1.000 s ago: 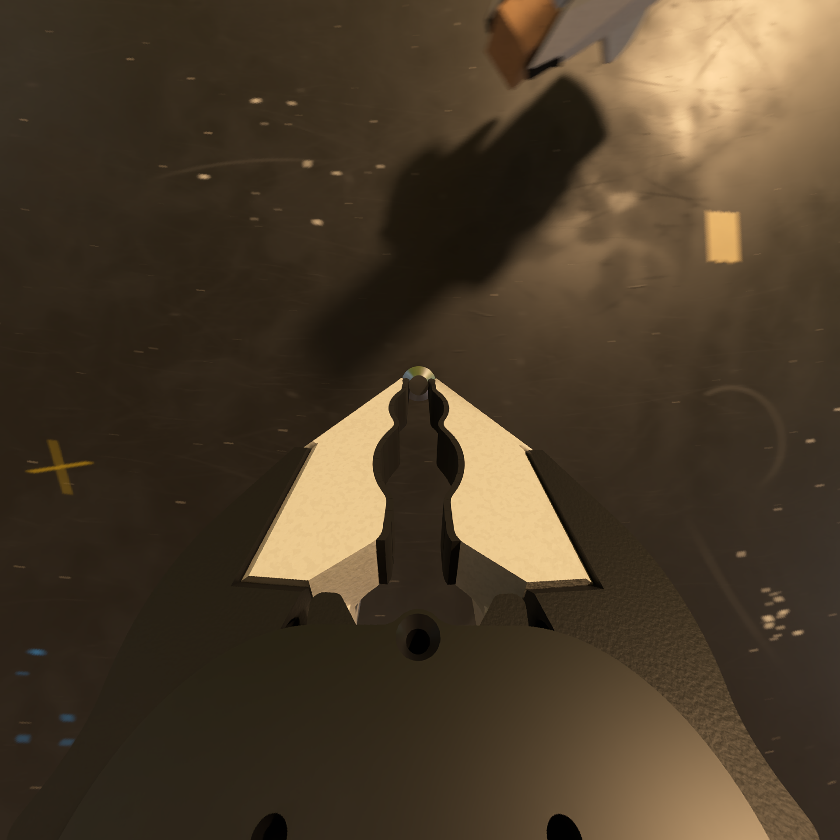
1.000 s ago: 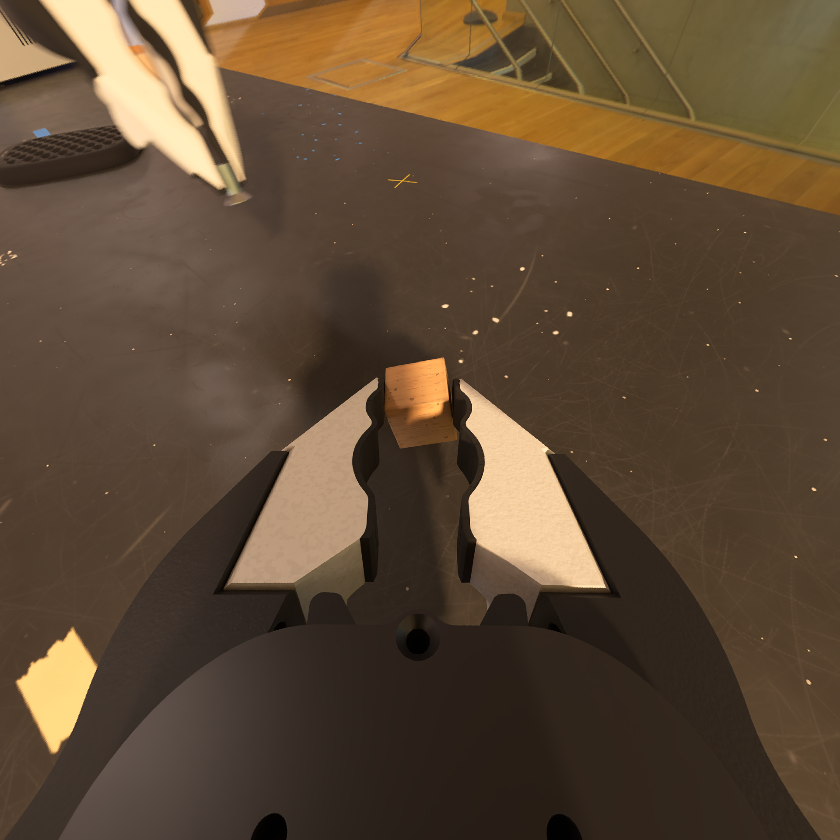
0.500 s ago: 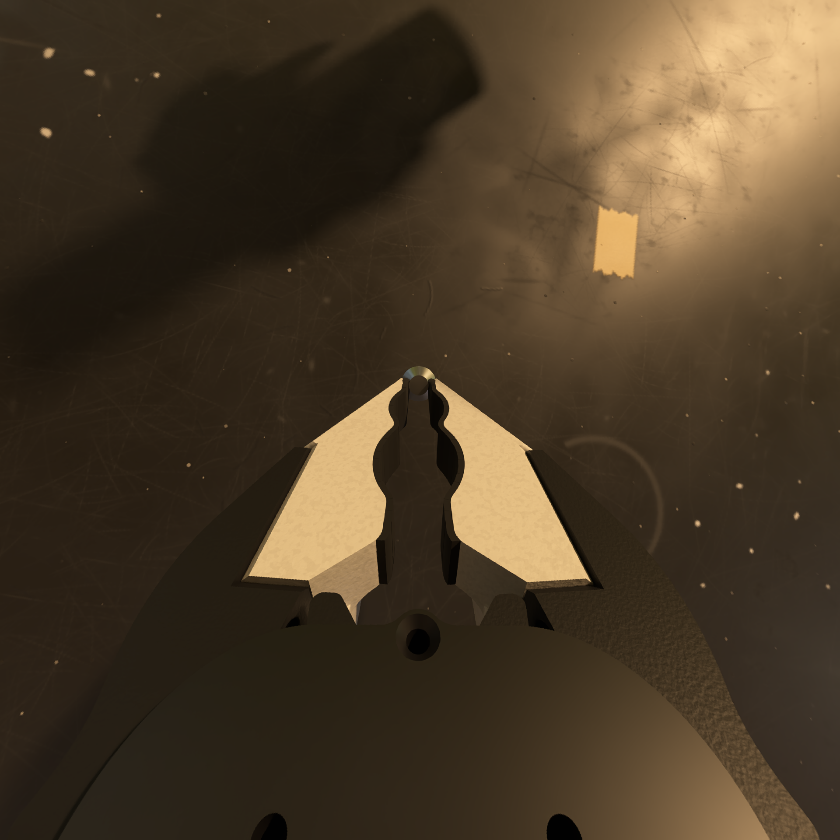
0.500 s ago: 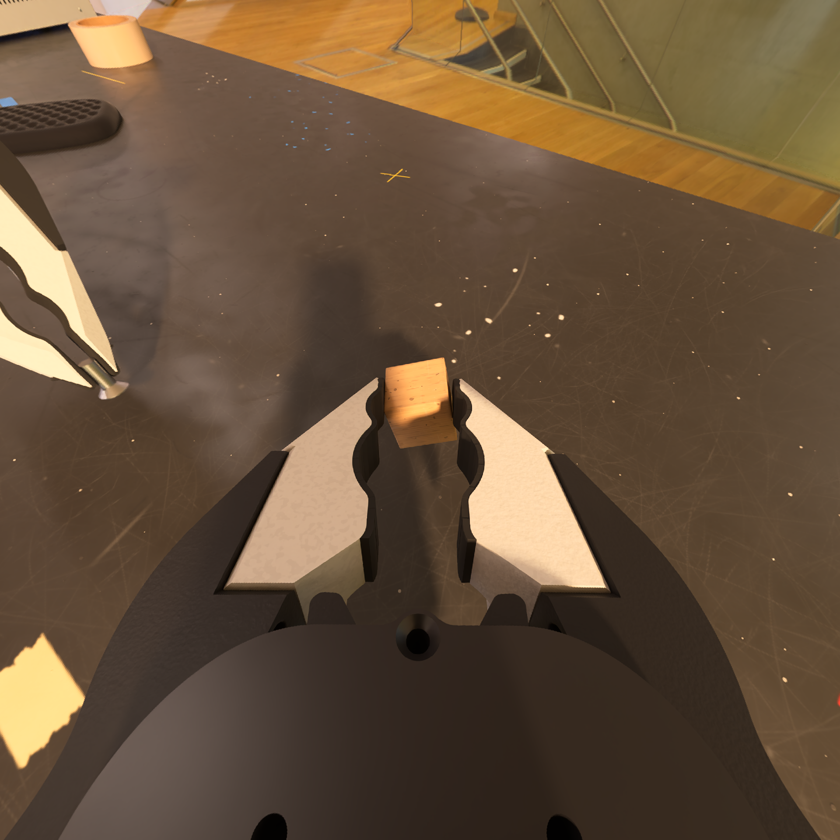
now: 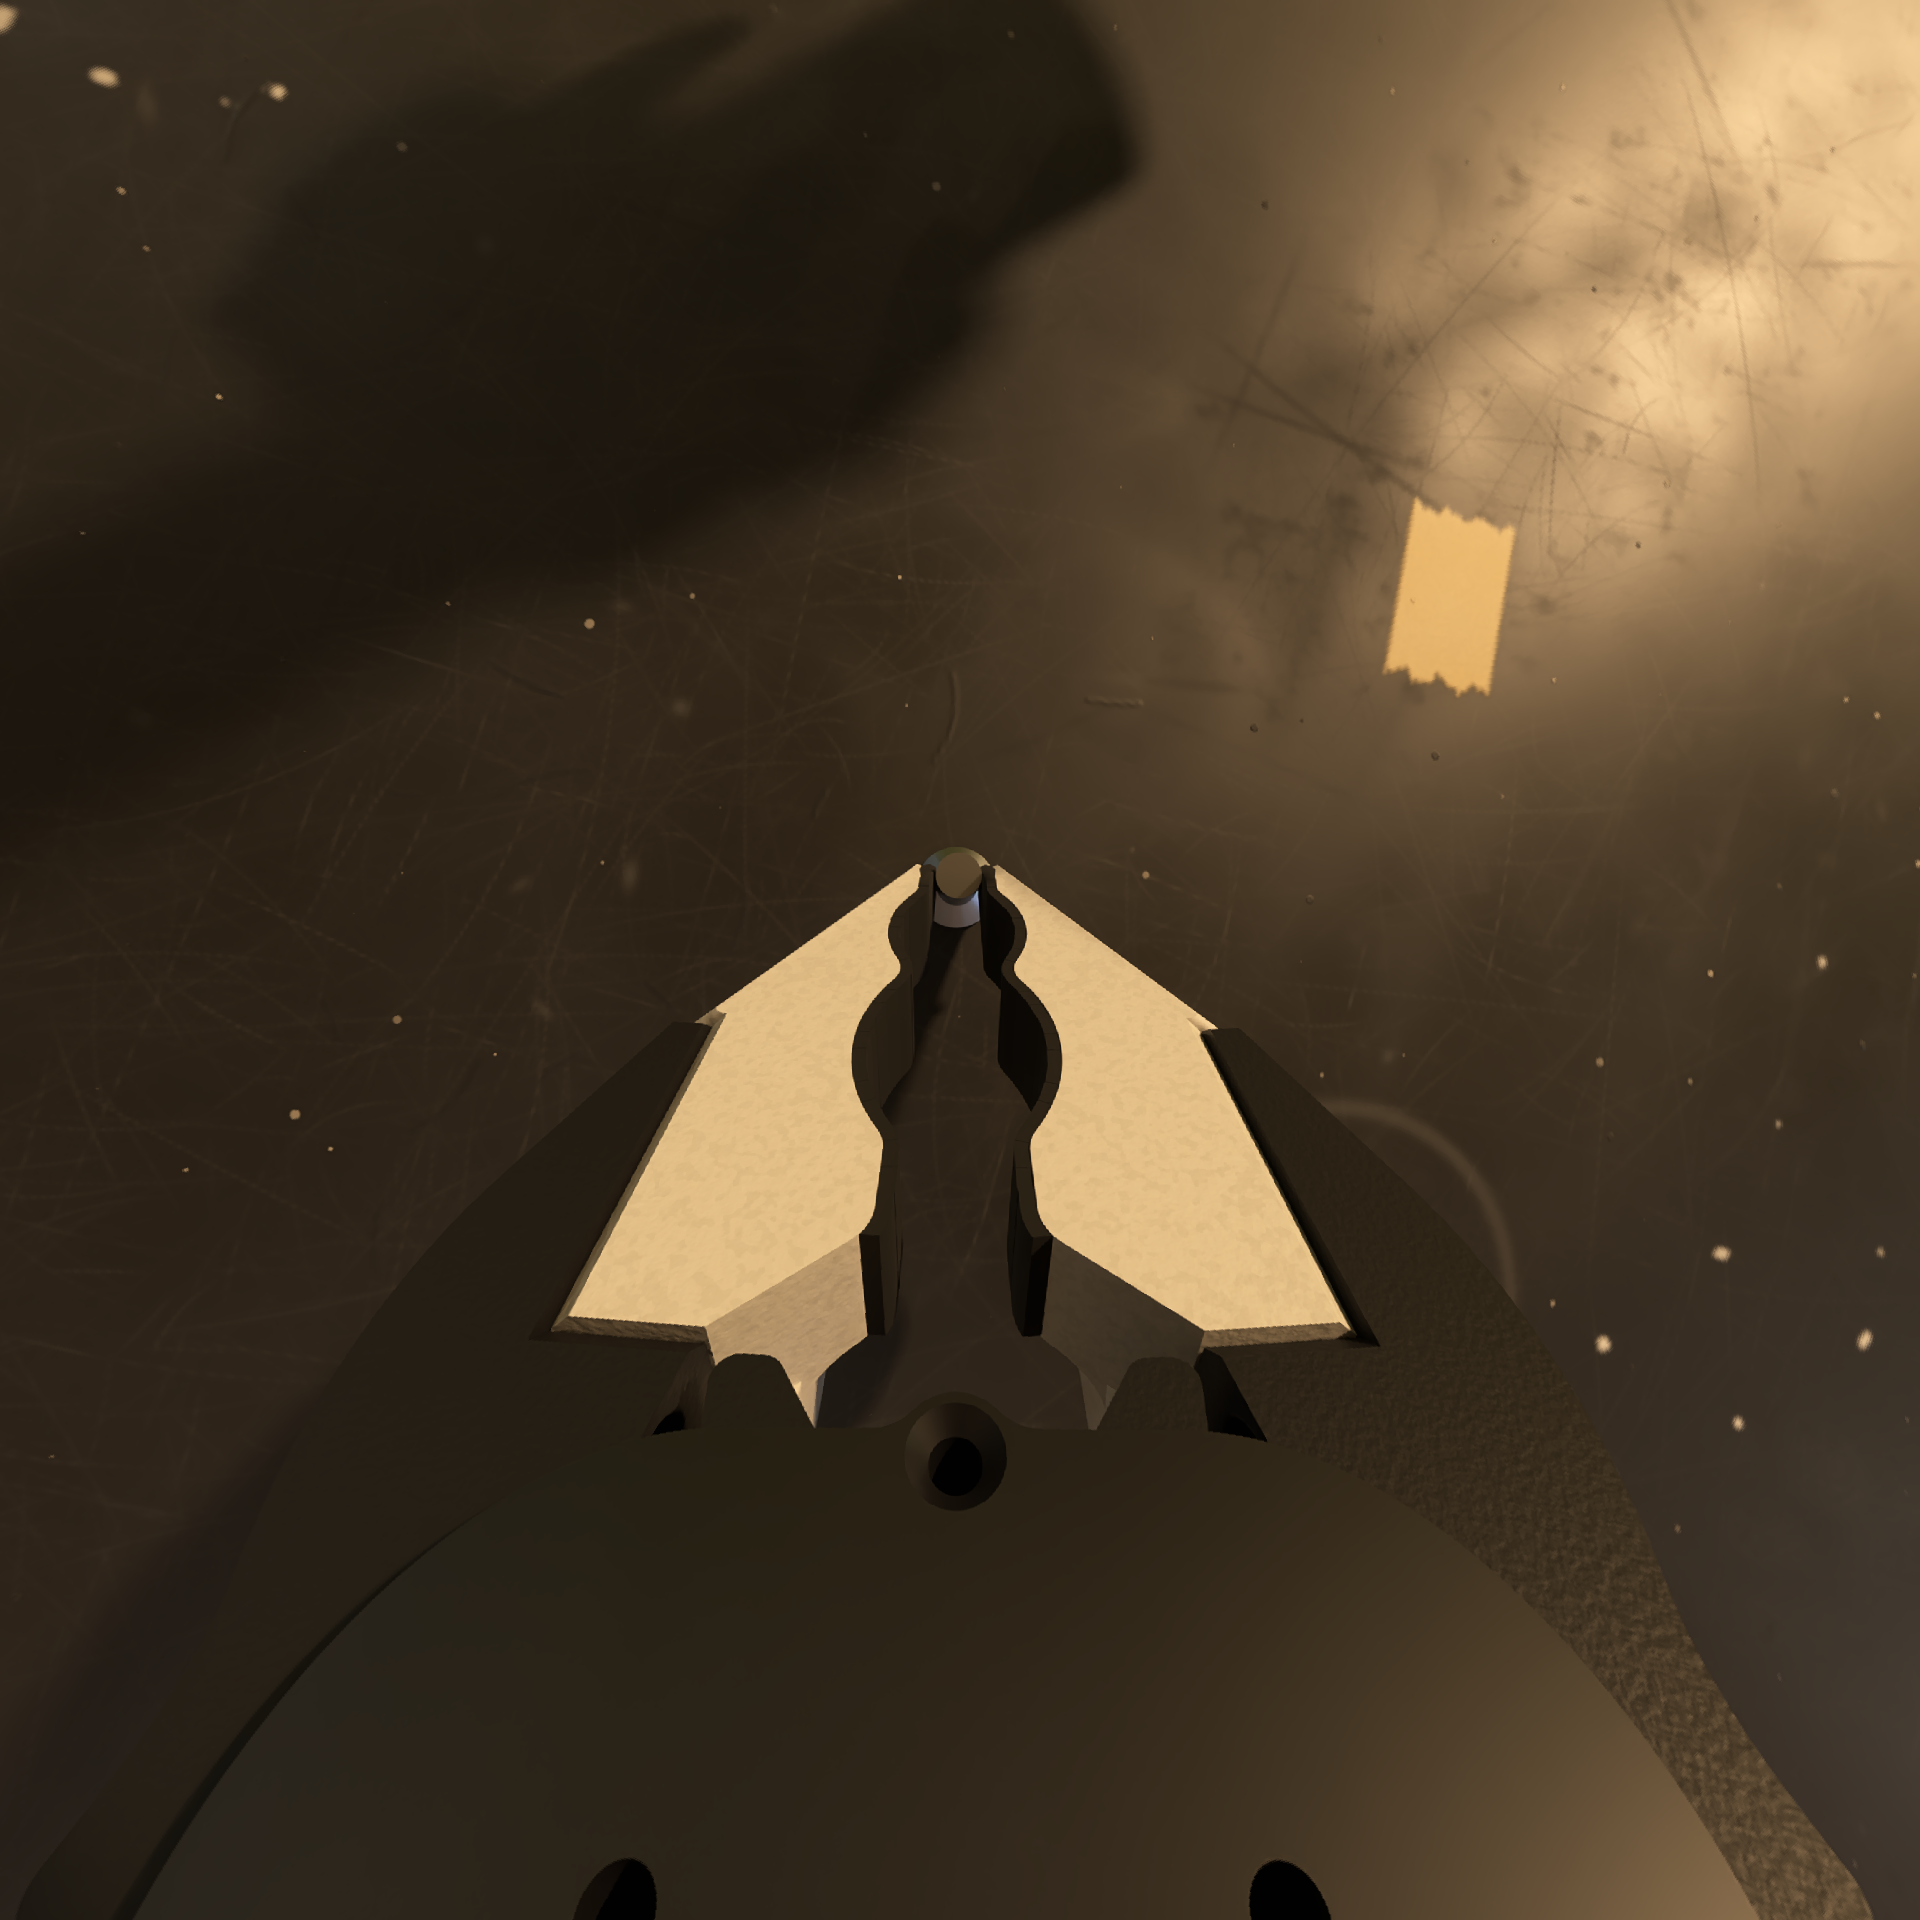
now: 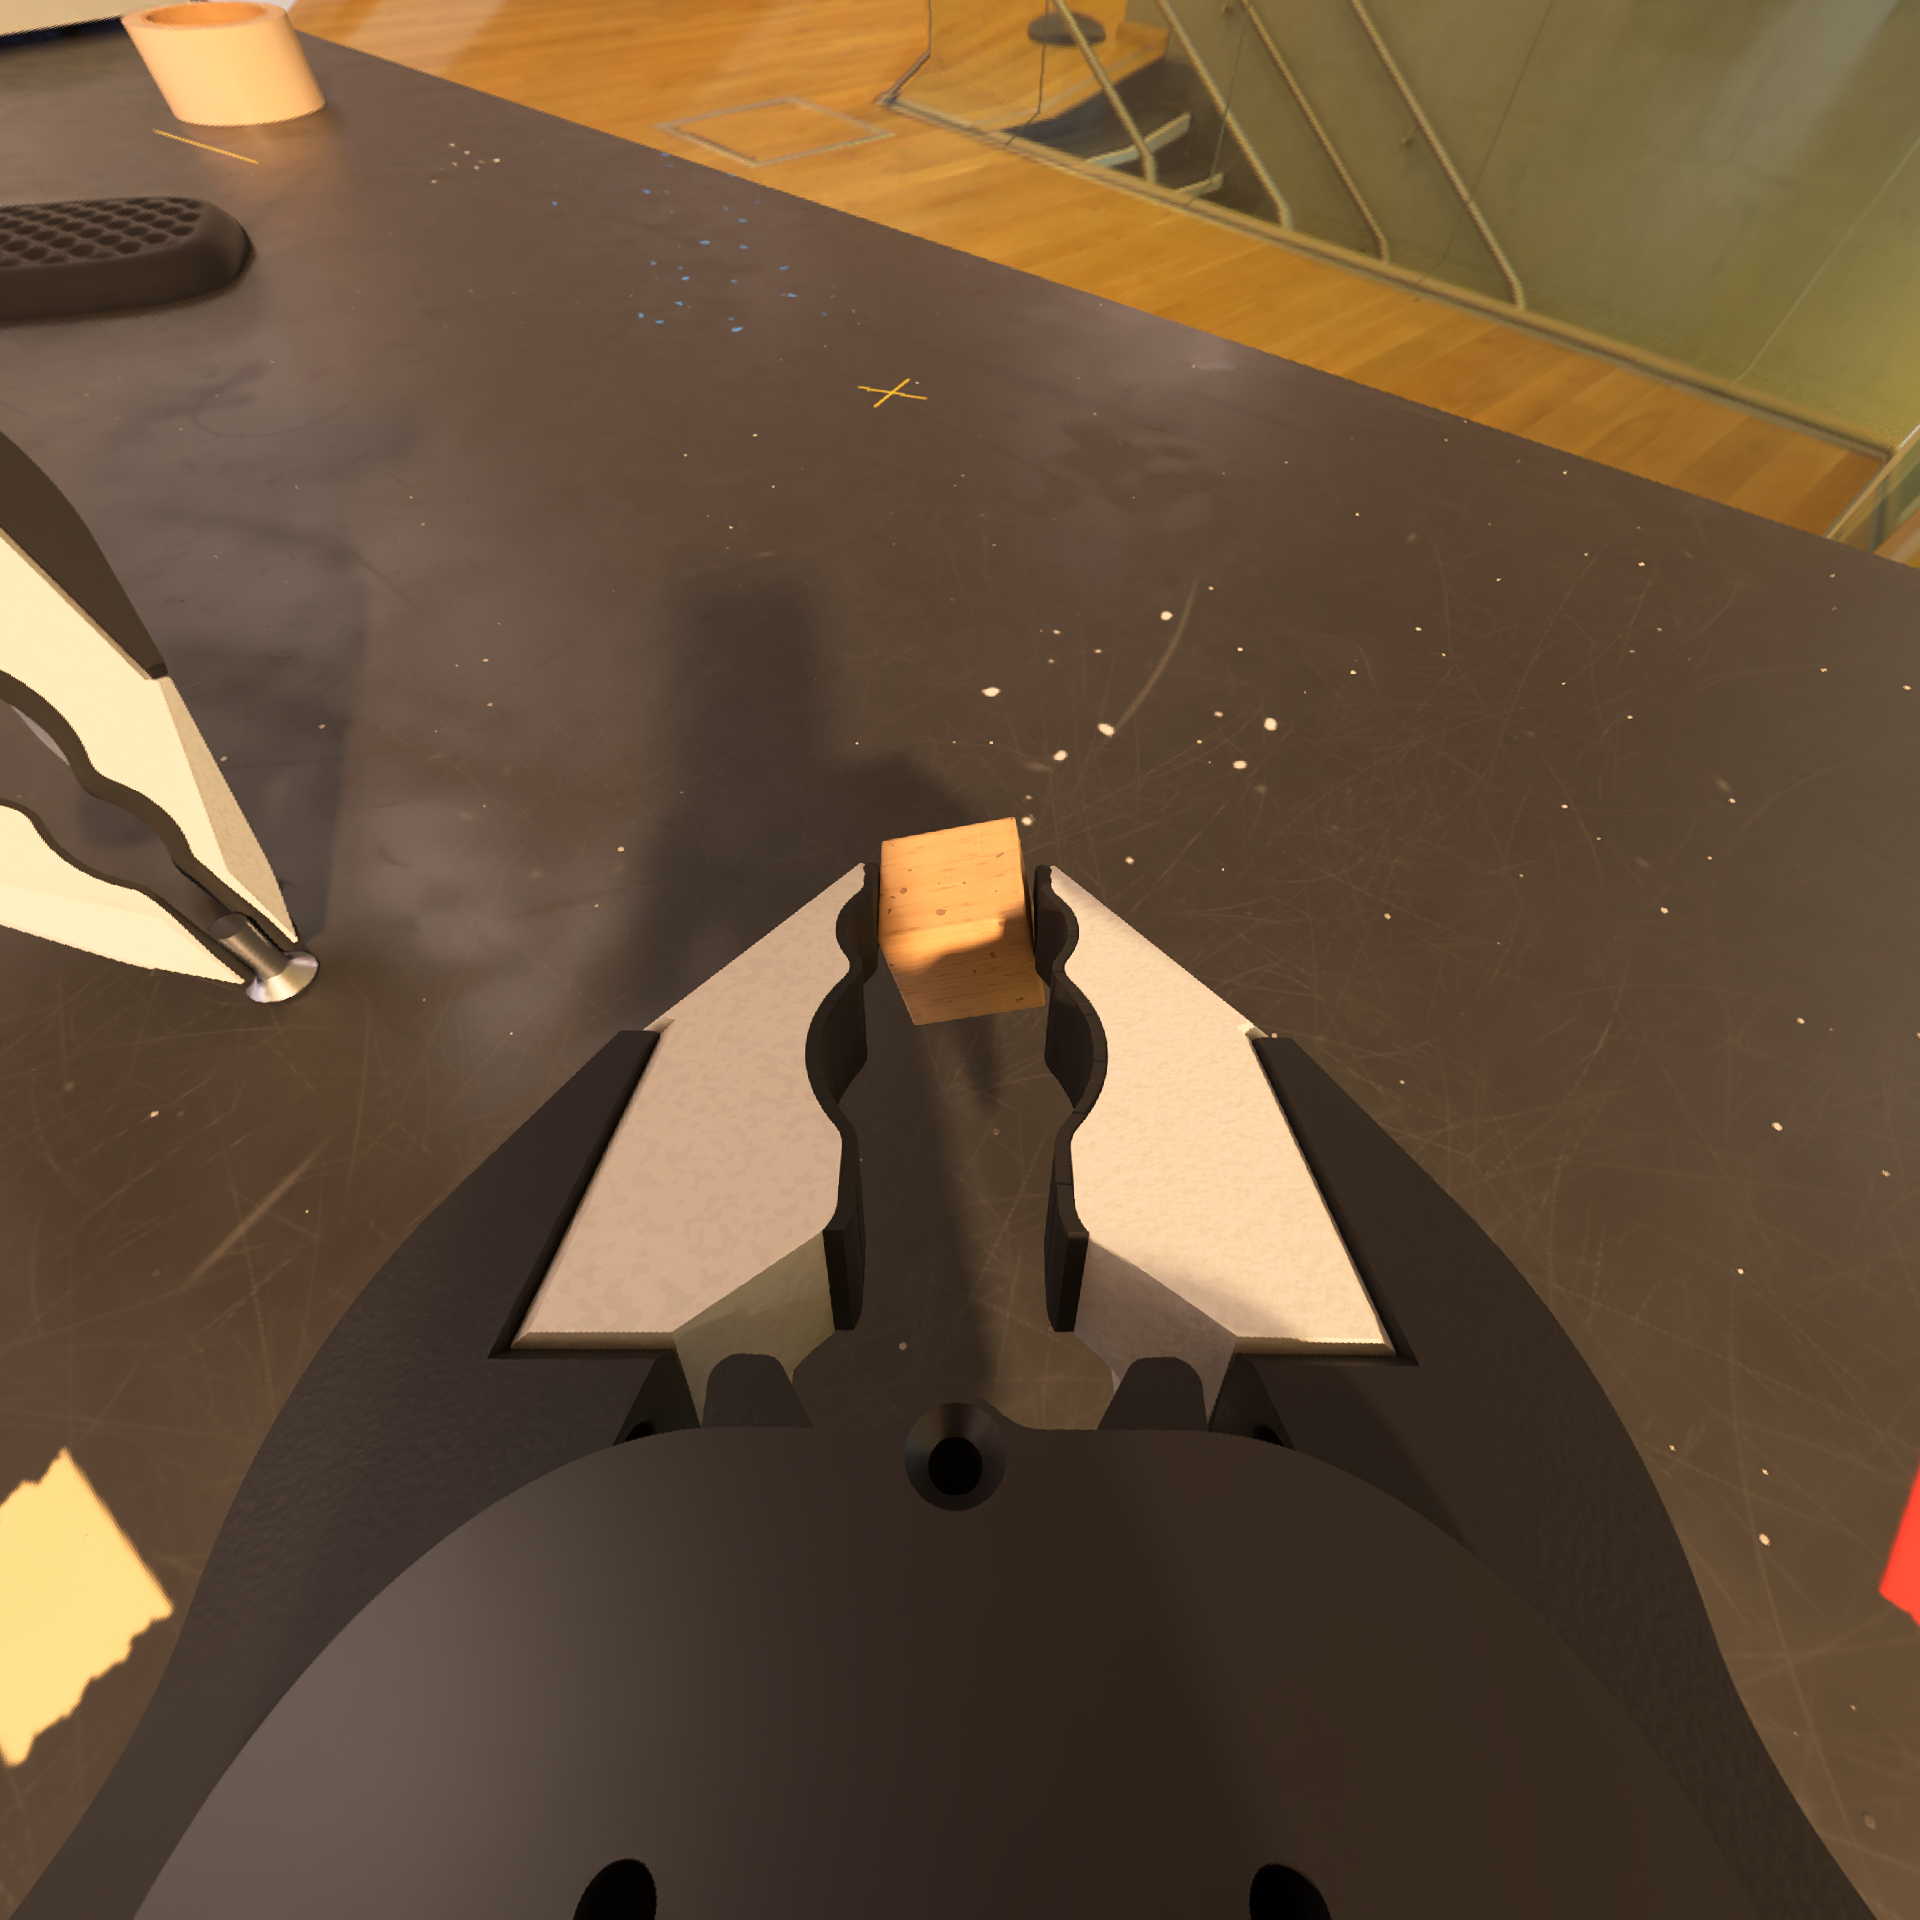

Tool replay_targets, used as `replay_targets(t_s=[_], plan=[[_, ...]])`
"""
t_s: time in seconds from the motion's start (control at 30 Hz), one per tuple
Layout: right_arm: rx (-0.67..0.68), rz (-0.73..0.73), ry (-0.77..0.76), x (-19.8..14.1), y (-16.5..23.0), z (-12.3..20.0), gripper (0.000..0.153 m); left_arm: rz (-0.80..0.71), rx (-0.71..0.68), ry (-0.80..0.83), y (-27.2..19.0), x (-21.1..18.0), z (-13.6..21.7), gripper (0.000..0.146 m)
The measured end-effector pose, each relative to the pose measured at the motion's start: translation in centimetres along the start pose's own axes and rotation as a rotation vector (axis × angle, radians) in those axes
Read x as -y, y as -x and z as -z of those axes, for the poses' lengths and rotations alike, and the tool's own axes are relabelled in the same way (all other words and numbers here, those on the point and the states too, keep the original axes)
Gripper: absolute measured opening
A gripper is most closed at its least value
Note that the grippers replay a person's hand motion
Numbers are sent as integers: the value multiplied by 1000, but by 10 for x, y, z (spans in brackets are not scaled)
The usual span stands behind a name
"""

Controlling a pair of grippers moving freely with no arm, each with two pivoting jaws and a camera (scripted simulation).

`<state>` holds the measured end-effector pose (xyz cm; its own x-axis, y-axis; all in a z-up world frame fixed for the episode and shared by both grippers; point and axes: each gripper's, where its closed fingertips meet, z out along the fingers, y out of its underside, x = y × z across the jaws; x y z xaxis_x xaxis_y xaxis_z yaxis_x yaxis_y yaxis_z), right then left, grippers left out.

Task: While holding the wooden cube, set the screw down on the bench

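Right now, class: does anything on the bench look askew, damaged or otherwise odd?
Little stands out. The wooden cube sits tilted between the right gripper jaws, clear of the bench. The left gripper holds the screw slanted, head at the surface. The bench is scratched and speckled, and a torn piece of tape lies on it.

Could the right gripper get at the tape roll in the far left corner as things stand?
Probably not: the right gripper is shut on the wooden cube, so its jaws are full. The tape roll itself stands unobstructed on the bench.
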<state>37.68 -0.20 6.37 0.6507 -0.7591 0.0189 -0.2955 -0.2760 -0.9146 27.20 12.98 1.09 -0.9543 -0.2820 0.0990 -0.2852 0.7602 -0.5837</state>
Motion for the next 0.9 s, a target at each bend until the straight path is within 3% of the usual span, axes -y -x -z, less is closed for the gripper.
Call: replay_targets(t_s=[0.13, 0.23, 0.3, 0.47, 0.6, 0.73, 0.9], plan=[[-1, -5, -2, 0, -1, 0, 29, 32, 50, -55, 4, 3, -1, 9], [-1, -20, -9, 1, -3, 1, 29, 88, 123, -176, 16, 6, 8, 19], [-6, -30, -15, 2, -6, 2, 29, 147, 145, -311, 22, 8, 25, 26], [-49, -49, -31, 5, -21, 5, 29, 358, 204, -626, 46, -3, 80, 27], [-130, -77, -43, 8, -40, 13, 29, 353, 291, -816, 63, -1, 112, 26], [-293, -146, 14, 2, -81, 43, 29, 262, 366, -813, 72, 9, 110, 25], [-404, -213, 144, -25, -132, 67, 29, 177, 367, -717, 78, 20, 89, 24]])
